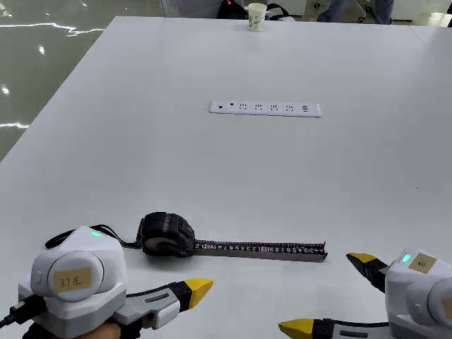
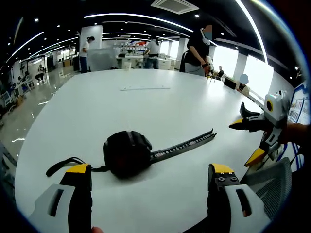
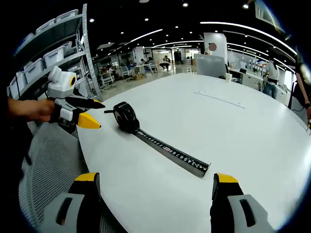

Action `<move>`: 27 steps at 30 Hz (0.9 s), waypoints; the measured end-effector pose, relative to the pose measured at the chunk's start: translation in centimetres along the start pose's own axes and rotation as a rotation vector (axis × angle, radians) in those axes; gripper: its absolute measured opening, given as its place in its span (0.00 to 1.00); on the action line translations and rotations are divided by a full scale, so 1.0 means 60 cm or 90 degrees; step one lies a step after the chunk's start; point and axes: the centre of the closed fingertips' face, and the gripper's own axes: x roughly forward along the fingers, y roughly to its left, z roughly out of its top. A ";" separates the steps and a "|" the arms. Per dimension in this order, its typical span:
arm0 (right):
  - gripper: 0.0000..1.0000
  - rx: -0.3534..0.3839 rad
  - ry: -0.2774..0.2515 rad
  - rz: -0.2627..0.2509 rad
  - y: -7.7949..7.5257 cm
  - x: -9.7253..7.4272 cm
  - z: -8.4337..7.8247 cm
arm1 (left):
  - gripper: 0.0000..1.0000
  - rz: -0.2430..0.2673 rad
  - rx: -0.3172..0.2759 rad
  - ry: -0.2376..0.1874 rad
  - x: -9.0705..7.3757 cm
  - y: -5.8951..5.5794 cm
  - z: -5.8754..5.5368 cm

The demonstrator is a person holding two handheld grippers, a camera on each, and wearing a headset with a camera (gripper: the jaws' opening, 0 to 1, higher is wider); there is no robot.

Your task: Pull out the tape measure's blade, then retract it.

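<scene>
Head view: a white worktop [image 1: 141, 141] carries a black tape measure [image 1: 166, 234] near its near edge, left of centre. Its blade [image 1: 261, 248] lies drawn out flat toward the right, numbers up. A black strap [image 1: 106, 229] loops from the case toward the left gripper [image 1: 187, 295] at the near left corner. The right gripper [image 1: 326, 292] hovers at the near right, its 2 yellow-tipped tongs spread apart, just short of the blade's end. A power strip [image 1: 265, 108] lies mid-worktop and a paper cup [image 1: 257, 16] stands at the far edge.

Left gripper view: the tongs stand wide apart, clamped on nothing. The case sits just ahead between them, untouched.

Right gripper view: the tongs are wide apart, and the blade's end lies ahead between them. A hand [image 3: 29, 109] holds the left gripper beside the case, tongs parted.
</scene>
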 end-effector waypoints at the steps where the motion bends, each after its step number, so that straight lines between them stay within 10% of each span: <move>1: 0.94 -0.006 0.004 0.008 0.000 0.001 -0.002 | 0.97 0.002 -0.001 -0.001 0.002 0.001 0.002; 27: 0.73 -0.088 0.040 0.048 -0.058 0.018 -0.015 | 0.92 0.040 -0.043 0.002 0.047 0.020 0.014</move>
